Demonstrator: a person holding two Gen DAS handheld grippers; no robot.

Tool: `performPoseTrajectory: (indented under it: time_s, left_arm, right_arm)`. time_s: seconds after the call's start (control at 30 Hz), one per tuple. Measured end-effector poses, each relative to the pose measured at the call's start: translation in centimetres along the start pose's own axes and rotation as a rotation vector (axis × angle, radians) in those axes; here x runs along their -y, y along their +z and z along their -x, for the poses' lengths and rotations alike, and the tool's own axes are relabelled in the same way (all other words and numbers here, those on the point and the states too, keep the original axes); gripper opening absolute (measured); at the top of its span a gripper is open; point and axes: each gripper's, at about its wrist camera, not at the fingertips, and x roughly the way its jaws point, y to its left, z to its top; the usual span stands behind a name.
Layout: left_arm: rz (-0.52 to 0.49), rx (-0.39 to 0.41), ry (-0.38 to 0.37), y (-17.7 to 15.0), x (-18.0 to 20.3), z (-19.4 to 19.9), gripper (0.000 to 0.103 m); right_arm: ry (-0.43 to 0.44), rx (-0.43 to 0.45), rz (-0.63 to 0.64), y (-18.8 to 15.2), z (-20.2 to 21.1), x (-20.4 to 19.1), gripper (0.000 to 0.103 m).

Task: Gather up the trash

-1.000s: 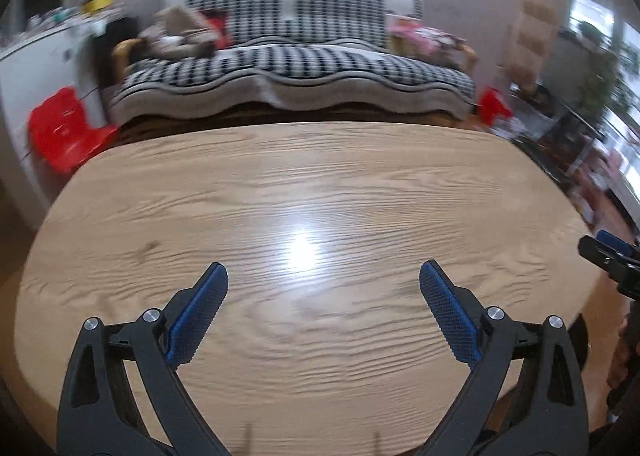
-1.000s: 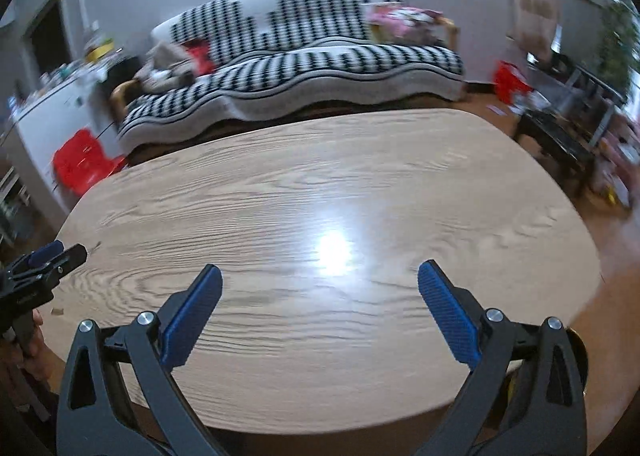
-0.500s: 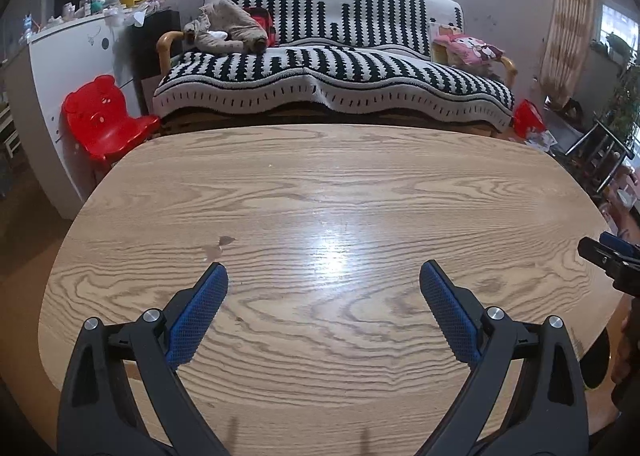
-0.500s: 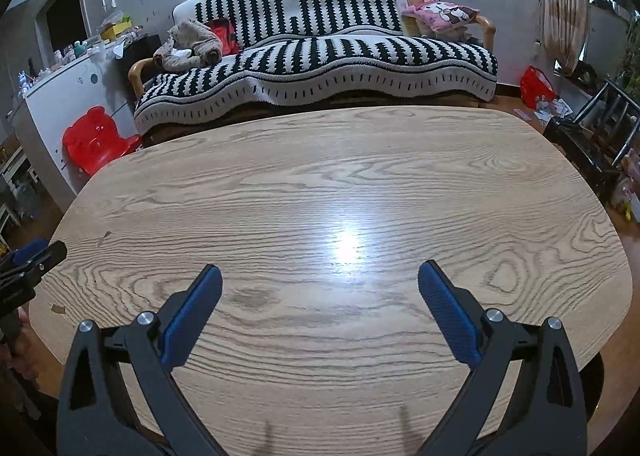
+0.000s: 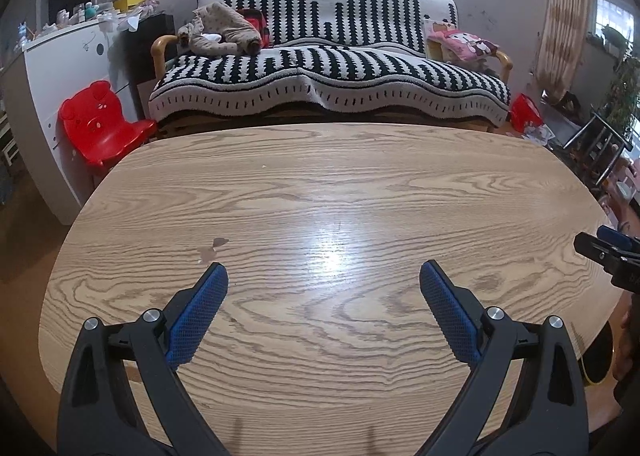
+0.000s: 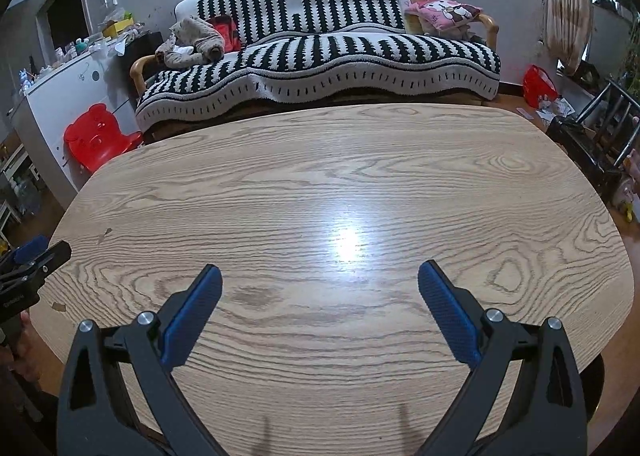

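My left gripper is open above the near part of an oval wooden table, with nothing between its blue pads. Just ahead of its left fingertip lie two small pale-brown scraps or marks; which of the two I cannot tell. My right gripper is also open and empty over the table. In the right wrist view a small brown speck and another sit near the table's left edge. Each gripper shows at the edge of the other's view: the right gripper and the left gripper.
A black-and-white patterned sofa stands behind the table, with clothes and a pink cushion on it. A red child's chair and a white cabinet are at the left. A dark round object sits below the table's right edge. Metal chairs stand at the right.
Both views have swung and steadied, so the sofa and table are sharper and the table's left side shows more. Both grippers stay open and empty.
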Motion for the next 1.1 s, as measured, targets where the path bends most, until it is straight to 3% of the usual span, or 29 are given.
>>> performPoseTrajectory:
  time_s: [1.1]
  left_arm:
    - [0.001,-0.001,0.004,-0.05,0.03,0.05,0.094]
  right_arm:
    - [0.0,-0.001,-0.001,-0.16,0.19,-0.04,0.095]
